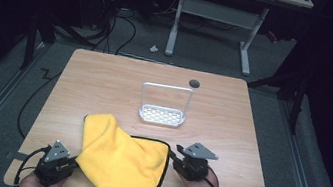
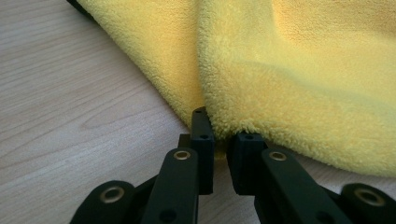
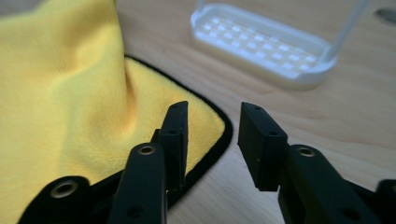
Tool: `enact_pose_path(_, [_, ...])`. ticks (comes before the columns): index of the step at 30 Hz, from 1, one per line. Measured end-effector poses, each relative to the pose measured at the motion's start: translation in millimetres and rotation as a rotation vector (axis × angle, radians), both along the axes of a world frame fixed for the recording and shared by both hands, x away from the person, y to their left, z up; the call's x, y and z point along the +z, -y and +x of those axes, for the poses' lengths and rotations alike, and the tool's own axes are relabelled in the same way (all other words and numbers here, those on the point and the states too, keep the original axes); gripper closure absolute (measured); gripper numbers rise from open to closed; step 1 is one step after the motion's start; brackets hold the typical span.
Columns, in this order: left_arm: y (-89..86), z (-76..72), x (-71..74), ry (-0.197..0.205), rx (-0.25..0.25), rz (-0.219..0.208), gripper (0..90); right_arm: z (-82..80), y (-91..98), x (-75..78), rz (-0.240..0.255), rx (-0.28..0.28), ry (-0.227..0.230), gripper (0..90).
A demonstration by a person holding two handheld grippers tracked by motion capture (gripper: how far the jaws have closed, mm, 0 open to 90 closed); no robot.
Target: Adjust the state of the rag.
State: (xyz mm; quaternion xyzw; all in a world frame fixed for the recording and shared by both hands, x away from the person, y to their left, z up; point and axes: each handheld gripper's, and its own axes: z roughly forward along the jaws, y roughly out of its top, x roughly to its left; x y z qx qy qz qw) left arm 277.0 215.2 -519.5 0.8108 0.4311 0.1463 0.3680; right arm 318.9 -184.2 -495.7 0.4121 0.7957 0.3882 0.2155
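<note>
Folding the yellow cloth on the worktop, one fold already made.

At left, the left gripper pinches a folded edge of the cloth between its fingers, low at the near left side. The cloth lies partly doubled over in the near middle of the worktop, its black-trimmed corner flat. At right, the right gripper has spread fingers with nothing between them, just above that corner. Behind stands a white rack. Next, I think, the right gripper must close on the corner.
</note>
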Motion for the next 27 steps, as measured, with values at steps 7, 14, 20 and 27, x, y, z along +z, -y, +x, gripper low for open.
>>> enact_pose_path(7, [-0.2, -1.8, 0.4, 0.003, -0.005, -0.01, 81.1, 38.2, -28.2, -28.2, -0.1, -0.043, -0.086, 57.8])
enact_pose_path(14, [0.0, -7.9, 14.4, 0.069, -0.014, -0.031, 81.3, 33.8, -16.3, -5.6, -0.103, -0.063, -0.005, 85.5])
enact_pose_path(20, [37.9, -5.1, 18.4, 0.058, -0.129, -0.042, 70.3, 39.0, 43.3, 21.2, -0.137, -0.225, 0.049, 77.1])
enact_pose_path(27, [45.1, -20.0, 14.7, 0.053, -0.184, 0.008, 47.9, 25.3, 59.4, 14.1, -0.088, -0.233, 0.022, 63.4])
